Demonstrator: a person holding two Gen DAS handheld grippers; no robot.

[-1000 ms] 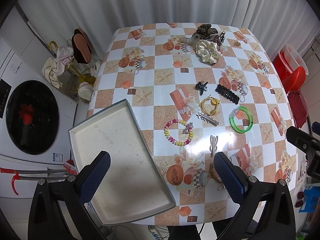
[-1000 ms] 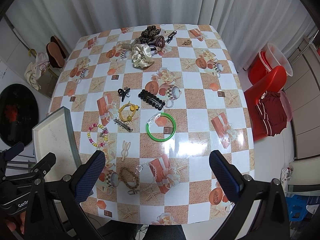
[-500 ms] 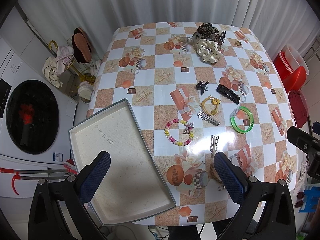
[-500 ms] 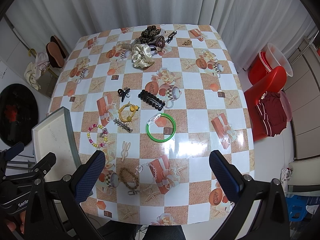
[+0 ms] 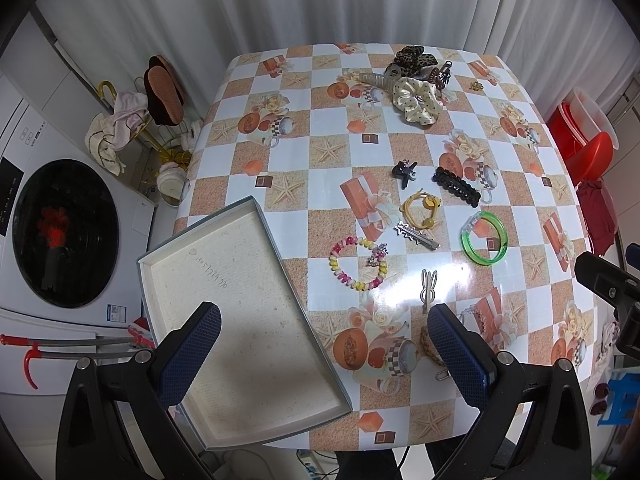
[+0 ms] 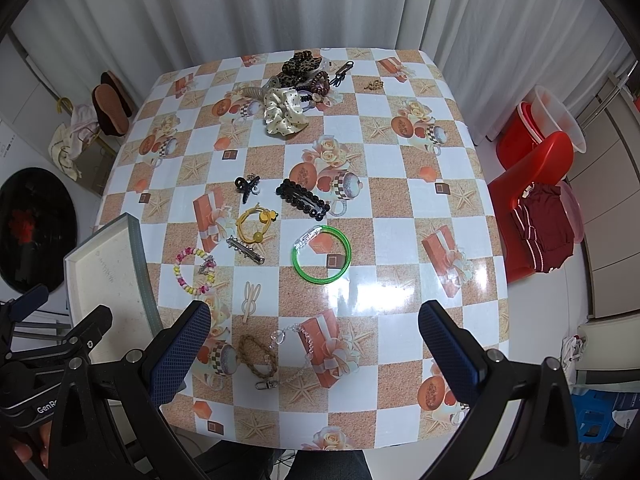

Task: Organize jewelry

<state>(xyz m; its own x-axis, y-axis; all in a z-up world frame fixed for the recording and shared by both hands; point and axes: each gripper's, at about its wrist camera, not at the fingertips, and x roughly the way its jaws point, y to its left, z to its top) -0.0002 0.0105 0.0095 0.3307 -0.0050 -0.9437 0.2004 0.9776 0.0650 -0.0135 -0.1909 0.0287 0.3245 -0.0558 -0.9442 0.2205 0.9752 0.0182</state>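
Left wrist view. Left gripper (image 5: 324,354): fingers spread wide, holding nothing, raised above the near edge of the counter (image 5: 312,116), which wears a checked orange-and-white cloth printed with starfish and gift boxes. Shallow grey tray (image 5: 188,240), cream lining, empty, lies at the counter's near-left corner and overhangs the edge. Items loose on the cloth, none in the tray:
- Pastel spiral bracelet (image 5: 358,263), pink, yellow and white coils, just right of the tray.
- Silver hair clip (image 5: 418,236) beside it.
- Yellow hair tie (image 5: 421,210) with 2 beads.
- Small black claw clip (image 5: 405,171).
- Black beaded barrette (image 5: 456,187).
- Translucent green bangle (image 5: 484,238), a clear beaded piece lying against its rim.
- Pale rabbit-ear clip (image 5: 428,286).
- Brown braided cord (image 5: 429,346), partly hidden by the right-hand finger.
- At the far edge, a heap: cream dotted scrunchie (image 5: 416,102) and leopard-print scrunchie (image 5: 410,58).

Right wrist view. Right gripper (image 6: 314,354): fingers wide apart, empty, above the near counter edge. Between them lie the braided cord with its metal clasp and a clear bead chain (image 6: 298,350). The green bangle sits near mid-counter, well apart from the tray at far left.
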